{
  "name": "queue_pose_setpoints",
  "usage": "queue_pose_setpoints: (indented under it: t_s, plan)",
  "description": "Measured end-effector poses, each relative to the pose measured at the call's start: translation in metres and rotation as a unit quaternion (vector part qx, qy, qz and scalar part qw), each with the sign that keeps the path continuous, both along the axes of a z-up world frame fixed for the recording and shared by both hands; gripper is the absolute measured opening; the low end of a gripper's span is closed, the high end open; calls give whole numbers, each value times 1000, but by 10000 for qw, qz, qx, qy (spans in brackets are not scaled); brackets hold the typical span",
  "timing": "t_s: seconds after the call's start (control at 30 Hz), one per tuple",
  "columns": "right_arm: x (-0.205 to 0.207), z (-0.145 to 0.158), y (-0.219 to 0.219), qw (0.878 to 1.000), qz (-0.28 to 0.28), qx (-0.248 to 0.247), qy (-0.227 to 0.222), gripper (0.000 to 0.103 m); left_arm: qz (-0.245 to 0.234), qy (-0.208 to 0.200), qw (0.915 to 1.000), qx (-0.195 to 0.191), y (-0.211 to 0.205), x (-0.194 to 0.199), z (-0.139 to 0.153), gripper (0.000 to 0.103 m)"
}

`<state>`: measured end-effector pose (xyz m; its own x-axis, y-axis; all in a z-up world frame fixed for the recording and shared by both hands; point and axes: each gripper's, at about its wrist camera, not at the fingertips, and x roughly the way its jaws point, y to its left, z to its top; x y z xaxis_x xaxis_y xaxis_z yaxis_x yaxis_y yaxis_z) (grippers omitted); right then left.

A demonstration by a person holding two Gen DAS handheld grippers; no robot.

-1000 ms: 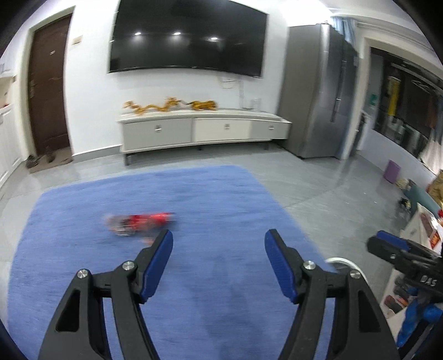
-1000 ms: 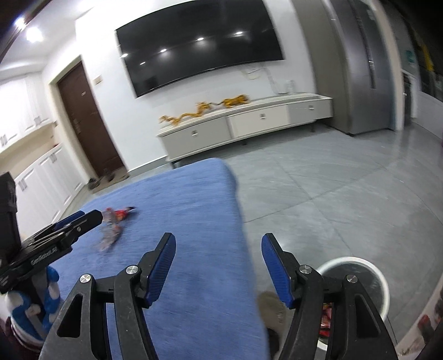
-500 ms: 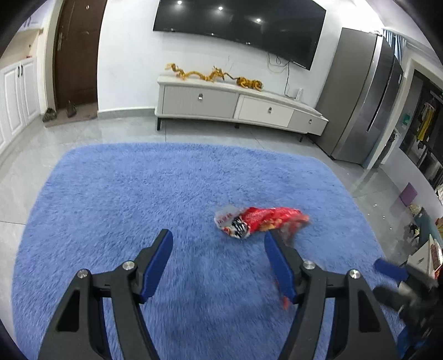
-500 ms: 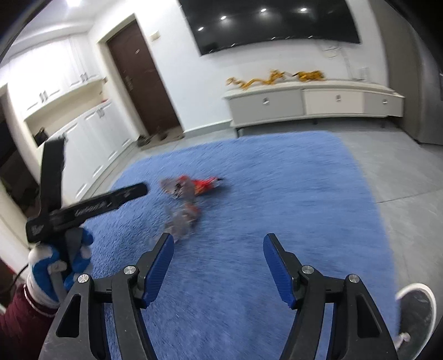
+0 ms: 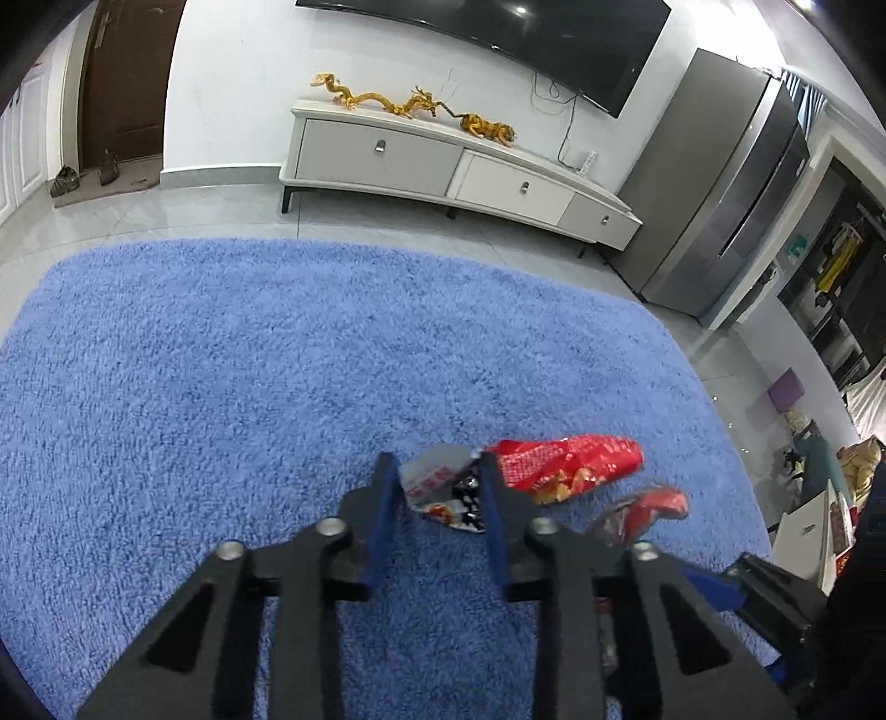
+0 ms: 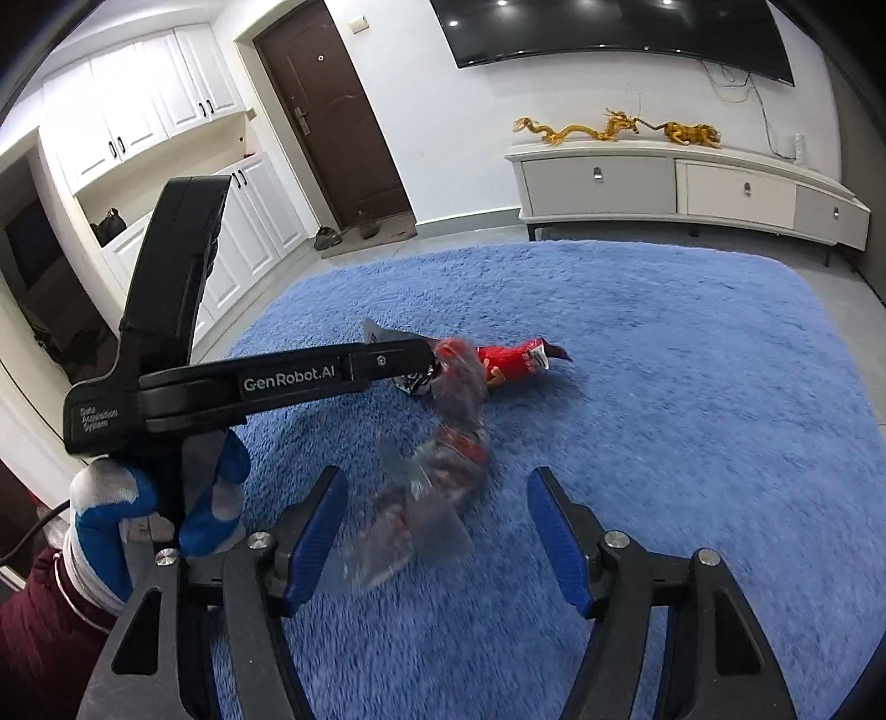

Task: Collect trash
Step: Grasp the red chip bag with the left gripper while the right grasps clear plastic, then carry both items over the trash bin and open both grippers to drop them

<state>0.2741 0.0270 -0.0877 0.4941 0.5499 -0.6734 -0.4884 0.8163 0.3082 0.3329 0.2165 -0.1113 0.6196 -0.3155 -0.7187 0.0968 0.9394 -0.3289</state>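
"GenRobot.AI" stands in white on the left gripper's (image 6: 429, 360) black side; smaller lettering near its handle seems to read "Data Acquisition System".

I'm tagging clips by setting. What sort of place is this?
Most likely a home living room: a large black wall-mounted television, a long low white media cabinet beneath it, and a shaggy blue rug on grey floor tiles.

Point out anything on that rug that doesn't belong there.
Two pieces of litter lie on the blue rug: a crumpled red snack bag, its white end between the closing left tongs, and a clear wrapper between the closing right tongs.
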Motion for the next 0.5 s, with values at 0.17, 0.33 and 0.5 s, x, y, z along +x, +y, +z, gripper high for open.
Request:
queue_pose_setpoints:
  t_s: [0.17,0.33,0.5]
  plan:
    - [2,-1,-6,9998,-113,141,25,9,50,-152,9996,222,-6,-15,7,17]
    - [-20,9,-30,9993,-235,269,-105,6,129,-473,9978,455,-21,-52,26,16]
    - [-56,20,-67,9982,-472,304,-210,5,149,-718,9953,636,-40,-94,42,15]
